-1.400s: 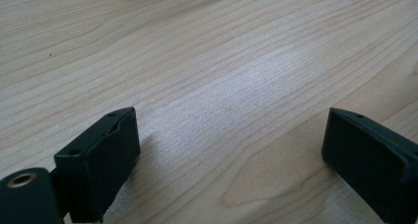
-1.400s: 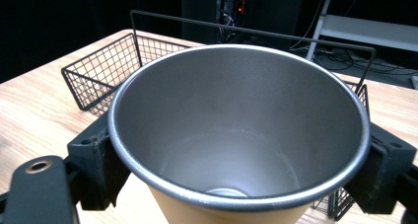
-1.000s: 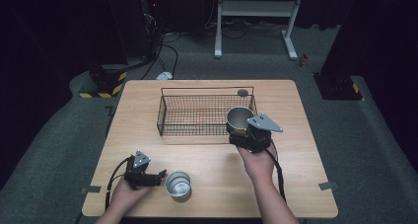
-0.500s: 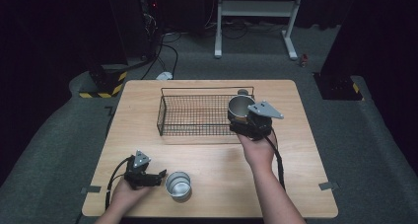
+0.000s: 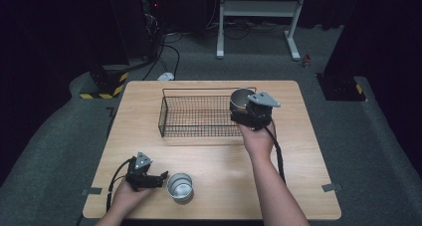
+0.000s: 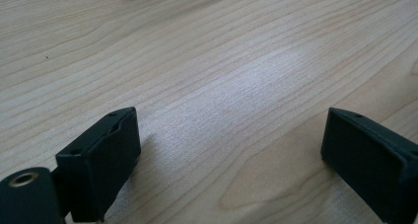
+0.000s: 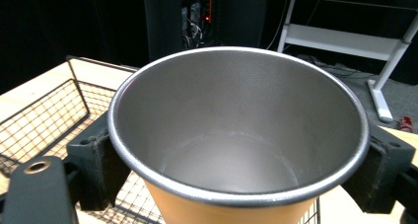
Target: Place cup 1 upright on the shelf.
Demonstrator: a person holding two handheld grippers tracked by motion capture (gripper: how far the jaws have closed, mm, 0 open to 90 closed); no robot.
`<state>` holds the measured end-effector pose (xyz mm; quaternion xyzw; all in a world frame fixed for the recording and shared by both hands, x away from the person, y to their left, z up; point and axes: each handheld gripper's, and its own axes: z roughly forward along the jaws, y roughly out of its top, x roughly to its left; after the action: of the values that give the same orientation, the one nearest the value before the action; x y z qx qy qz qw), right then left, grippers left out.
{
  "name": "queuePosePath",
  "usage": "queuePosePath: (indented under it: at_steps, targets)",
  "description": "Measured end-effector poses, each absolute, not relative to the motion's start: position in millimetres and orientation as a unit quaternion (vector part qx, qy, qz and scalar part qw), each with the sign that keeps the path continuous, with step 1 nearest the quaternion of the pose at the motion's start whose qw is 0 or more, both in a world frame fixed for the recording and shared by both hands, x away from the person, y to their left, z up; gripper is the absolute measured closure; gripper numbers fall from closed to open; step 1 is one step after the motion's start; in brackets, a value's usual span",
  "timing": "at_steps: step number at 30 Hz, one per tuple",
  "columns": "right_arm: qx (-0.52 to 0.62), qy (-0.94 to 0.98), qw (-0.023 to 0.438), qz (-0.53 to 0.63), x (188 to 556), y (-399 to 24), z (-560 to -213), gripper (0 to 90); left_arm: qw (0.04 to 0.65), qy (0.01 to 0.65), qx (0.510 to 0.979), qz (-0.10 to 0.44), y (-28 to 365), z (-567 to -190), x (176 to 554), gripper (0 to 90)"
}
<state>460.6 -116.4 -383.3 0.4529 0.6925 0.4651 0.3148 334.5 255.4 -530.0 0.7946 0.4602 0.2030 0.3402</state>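
1. Gripping a metal cup (image 5: pixel 241 99) by its sides at right of centre in the high view: right hand-held gripper (image 5: pixel 247 115), jaws clamped on the cup wall, grey plate on top.
2. Hanging upright over the right end of the wire basket (image 5: pixel 199 117), mouth upward, above the basket's right rim.
3. Seen from the right hand-held gripper view (image 7: pixel 236 184): same cup (image 7: pixel 236 150) centre frame, steel inside, orange-tan outside, a black pad pressed against each side; basket mesh (image 7: pixel 44 115) at lower left, dark room and a white stand beyond.
4. Resting low at lower left of the high view: left hand-held gripper (image 5: pixel 160 178), held by the left hand (image 5: pixel 127 196), pointing toward the right of the frame.
5. Jaws of that one standing apart, nothing between them; bare light wood of the surface (image 6: pixel 236 86) between the two black pads in the left hand-held gripper view (image 6: pixel 229 160).
6. Standing just beside those jaw tips, at lower centre of the high view: second metal cup (image 5: pixel 179 186), upright on the surface (image 5: pixel 219 161), mouth up, not gripped.
7. Sitting well apart from the basket: that second cup, near the bottom edge of the surface.
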Motion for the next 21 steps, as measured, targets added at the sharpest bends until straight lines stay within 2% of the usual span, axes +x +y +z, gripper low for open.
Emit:
queuePosePath:
  at_steps: [21]
  targets:
    - [0.484,0.708,0.308,0.413,510.0,-111.3,-400.4,12.8,0.340,0.458,0.796,0.202,255.7,-529.9,334.6,8.6]
